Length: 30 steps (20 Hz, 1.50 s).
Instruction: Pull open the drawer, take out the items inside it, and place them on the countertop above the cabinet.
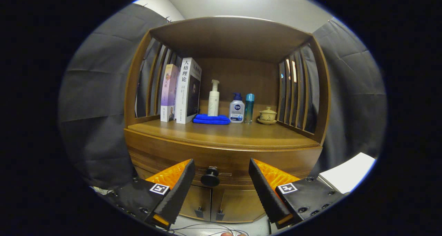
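Tongs (221, 170) are released, spread wide with the drawer knob (210, 177) sitting between the fingers, not touching it. Drawer (228, 163) is closed. Far back on the tabletop (221, 134): books (182, 90), bottles (237, 108), blue cloth (211, 119).

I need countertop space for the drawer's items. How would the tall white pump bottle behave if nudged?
The white pump bottle is tall and narrow, so it would probably tip rather than slide. The folded blue cloth at its base might catch it. The open gripper brackets the drawer knob.

Two books (181, 91) are standing upper left on the countertop (221, 134). Three bottles (236, 108), one cloth (211, 119), one lidded cup (267, 115) are sitting centre.
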Available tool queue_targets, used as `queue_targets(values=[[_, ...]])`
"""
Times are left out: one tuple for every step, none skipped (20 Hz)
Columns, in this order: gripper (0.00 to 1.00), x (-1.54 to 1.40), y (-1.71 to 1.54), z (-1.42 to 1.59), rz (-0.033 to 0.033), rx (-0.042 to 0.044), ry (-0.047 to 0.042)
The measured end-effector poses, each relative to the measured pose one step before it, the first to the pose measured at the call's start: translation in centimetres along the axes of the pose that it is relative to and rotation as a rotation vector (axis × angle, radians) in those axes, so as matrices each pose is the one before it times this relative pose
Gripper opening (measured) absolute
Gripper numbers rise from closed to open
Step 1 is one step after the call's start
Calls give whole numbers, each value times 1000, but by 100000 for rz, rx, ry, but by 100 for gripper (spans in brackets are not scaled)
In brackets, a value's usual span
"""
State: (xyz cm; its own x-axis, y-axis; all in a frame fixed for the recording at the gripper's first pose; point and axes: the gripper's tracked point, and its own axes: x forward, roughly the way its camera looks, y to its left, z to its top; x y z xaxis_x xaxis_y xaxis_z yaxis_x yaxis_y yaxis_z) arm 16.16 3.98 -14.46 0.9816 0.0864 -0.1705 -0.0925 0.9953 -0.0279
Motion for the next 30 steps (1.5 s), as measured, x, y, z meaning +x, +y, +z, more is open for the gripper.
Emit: queue_targets(values=[[98, 767, 106, -436, 45, 761, 1019], [98, 651, 282, -520, 730, 1200, 1482], [98, 622, 274, -499, 794, 1183, 1292], [98, 539, 289, -346, 649, 567, 668], [98, 514, 239, -393, 274, -359, 642], [98, 506, 173, -418, 70, -1086, 632], [98, 435, 146, -642, -113, -1048, 1021], [98, 439, 205, -560, 113, -510, 1279], [98, 433, 82, -481, -68, -58, 921], [98, 363, -75, -438, -621, -69, 978], [98, 331, -171, -386, -740, 189, 784], [98, 323, -130, -170, -350, 437, 460], [98, 318, -104, -104, -290, 503, 334], [98, 245, -91, -109, -72, 345, 419], [98, 38, 298, -146, 738, -136, 313], [90, -163, 100, 165, 1304, -617, -626], [82, 418, 393, -173, 1504, -536, 1], [74, 2, 398, 91, 791, -679, 346], [66, -84, -131, 3, -1380, -1479, -537], [57, 157, -58, -150, -912, -1212, 886], [49, 14, 80, -125, -614, -178, 330], [43, -17, -14, 18, -359, 1088, 1009], [40, -99, 101, -146, 356, 410, 787], [37, 322, -152, 118, 247, -116, 381], [35, -870, -81, 139, 211, 1337, -672], [32, 722, 141, -267, 13, 323, -183], [32, -102, -54, -4, -306, 213, 304], [32, -35, -19, -132, -282, 25, 289], [32, 56, 9, 76, -140, -280, -122], [32, -75, 41, 48, -14, -579, 30]])
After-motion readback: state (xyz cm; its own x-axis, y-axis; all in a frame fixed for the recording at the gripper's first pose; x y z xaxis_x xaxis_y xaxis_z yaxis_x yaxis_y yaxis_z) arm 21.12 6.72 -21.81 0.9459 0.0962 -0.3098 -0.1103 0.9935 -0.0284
